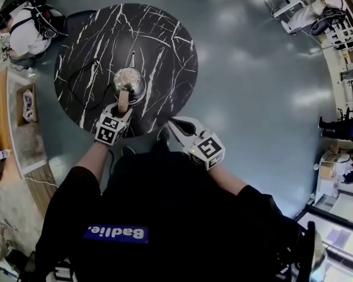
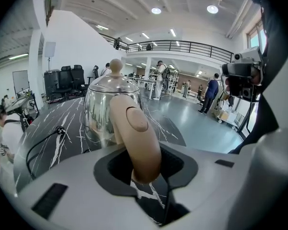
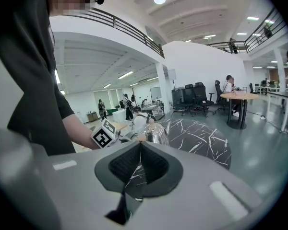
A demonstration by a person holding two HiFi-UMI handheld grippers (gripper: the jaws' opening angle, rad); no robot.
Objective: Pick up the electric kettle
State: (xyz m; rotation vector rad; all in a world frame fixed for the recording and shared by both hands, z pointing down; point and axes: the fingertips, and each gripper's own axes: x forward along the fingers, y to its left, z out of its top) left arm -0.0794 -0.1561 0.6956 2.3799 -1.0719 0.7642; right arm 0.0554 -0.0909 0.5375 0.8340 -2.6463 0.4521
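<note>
status: the left gripper (image 2: 143,163) is closed on the tan handle (image 2: 137,138) of the electric kettle (image 2: 102,110). the handle fills the gap between the two dark pads. the right gripper (image 3: 140,150) has its jaws together on nothing and hangs off the table edge, lower centre of the head view. the kettle stands upright on the near half of the table (image 1: 165,43), just left of centre in the head view, and the lift has not begun.

hazards:
- slip. the handle is smooth and rounded and the pads sit toward its lower end, so a quick pull could let it slide through.
- tilt. the steel body lies beyond the grip, so its weight may swing the spout end down on lifting. whether there is water inside cannot be told.
- cord (image 2: 41,145). a black lead loops over the table left of the kettle. if it joins the kettle or a base under it, it may drag or snag. the join is not visible.

surroundings: the table is round, black stone with white veins, otherwise bare. the floor (image 1: 253,87) is glossy grey-blue. the room is a large open hall with a railed mezzanine (image 2: 182,44) at the upper centre, office chairs (image 2: 69,75) at left and people at a distance.
</note>
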